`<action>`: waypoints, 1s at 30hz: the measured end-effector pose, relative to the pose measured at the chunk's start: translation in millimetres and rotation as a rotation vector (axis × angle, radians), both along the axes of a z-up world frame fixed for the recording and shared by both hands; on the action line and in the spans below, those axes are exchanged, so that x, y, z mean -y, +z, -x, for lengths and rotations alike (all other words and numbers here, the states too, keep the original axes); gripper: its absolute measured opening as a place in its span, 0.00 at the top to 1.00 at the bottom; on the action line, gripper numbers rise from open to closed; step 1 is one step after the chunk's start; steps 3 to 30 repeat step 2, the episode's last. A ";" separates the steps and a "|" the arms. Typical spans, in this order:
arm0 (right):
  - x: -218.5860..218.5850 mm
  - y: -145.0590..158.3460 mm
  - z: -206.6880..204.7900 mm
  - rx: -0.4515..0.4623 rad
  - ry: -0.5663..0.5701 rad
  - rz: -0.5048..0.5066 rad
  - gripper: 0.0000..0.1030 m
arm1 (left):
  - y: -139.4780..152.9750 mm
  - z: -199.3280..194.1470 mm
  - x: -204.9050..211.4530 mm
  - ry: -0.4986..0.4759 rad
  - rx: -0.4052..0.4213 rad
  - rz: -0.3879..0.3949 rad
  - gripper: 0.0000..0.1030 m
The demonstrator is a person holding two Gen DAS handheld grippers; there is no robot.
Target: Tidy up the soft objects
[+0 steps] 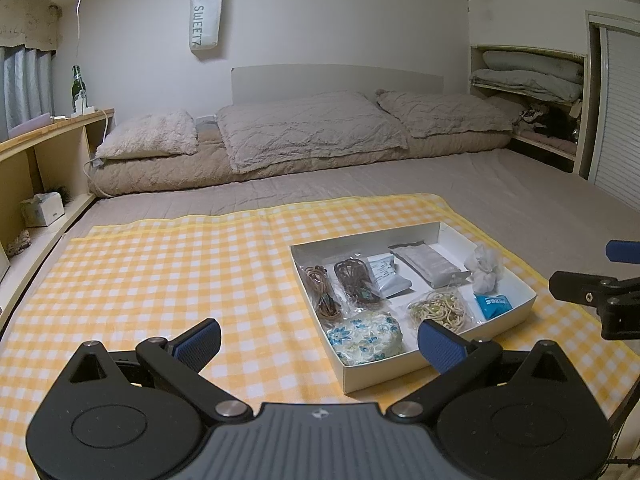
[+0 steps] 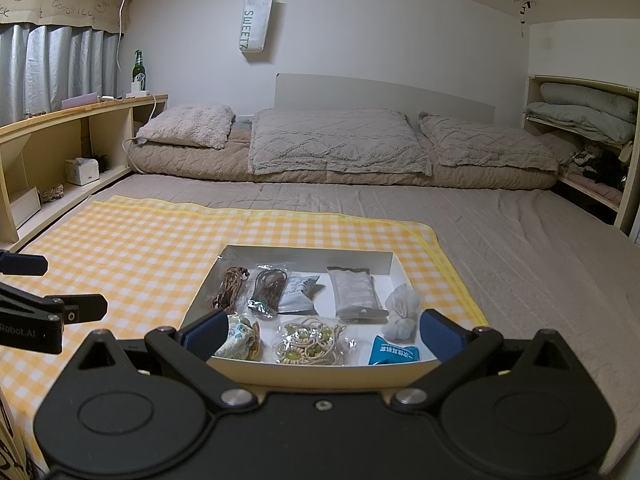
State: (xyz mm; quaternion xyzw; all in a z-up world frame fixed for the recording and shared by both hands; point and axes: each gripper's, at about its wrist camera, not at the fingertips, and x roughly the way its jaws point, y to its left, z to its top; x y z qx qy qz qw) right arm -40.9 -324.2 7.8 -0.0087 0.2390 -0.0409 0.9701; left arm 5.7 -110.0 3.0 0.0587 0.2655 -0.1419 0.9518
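Observation:
A shallow white box (image 1: 432, 370) (image 2: 320, 372) sits on a yellow checked cloth (image 1: 160, 280) (image 2: 140, 248) on the bed. It holds a round floral pouch (image 1: 365, 338) (image 2: 239, 340), two bagged cord bundles (image 1: 354, 282) (image 2: 266, 288), a bag of beaded ties (image 1: 440, 307) (image 2: 310, 344), grey packets (image 1: 428, 264) (image 2: 354, 290), a white knotted sachet (image 1: 485, 270) (image 2: 402, 314) and a blue packet (image 1: 493, 305) (image 2: 394, 354). My left gripper (image 1: 320, 344) hovers open at the box's near left corner. My right gripper (image 2: 322, 334) is open over the box's near edge, holding nothing.
Pillows and a folded quilt (image 1: 304, 132) (image 2: 336, 144) lie across the back of the bed. A wooden shelf (image 1: 48, 152) (image 2: 60, 148) runs along the left, with a tissue box and a green bottle (image 2: 138, 68). Folded bedding fills a shelf (image 1: 532, 80) at the right.

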 end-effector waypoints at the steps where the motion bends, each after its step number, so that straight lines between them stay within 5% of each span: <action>1: 0.1 0.0 0.0 0.000 0.000 0.000 0.00 | -0.1 0.0 -0.2 0.000 0.000 -0.001 0.00; 30: 0.2 0.1 -0.1 0.000 0.000 0.000 0.00 | 0.0 -0.2 -0.3 -0.001 0.000 -0.001 0.00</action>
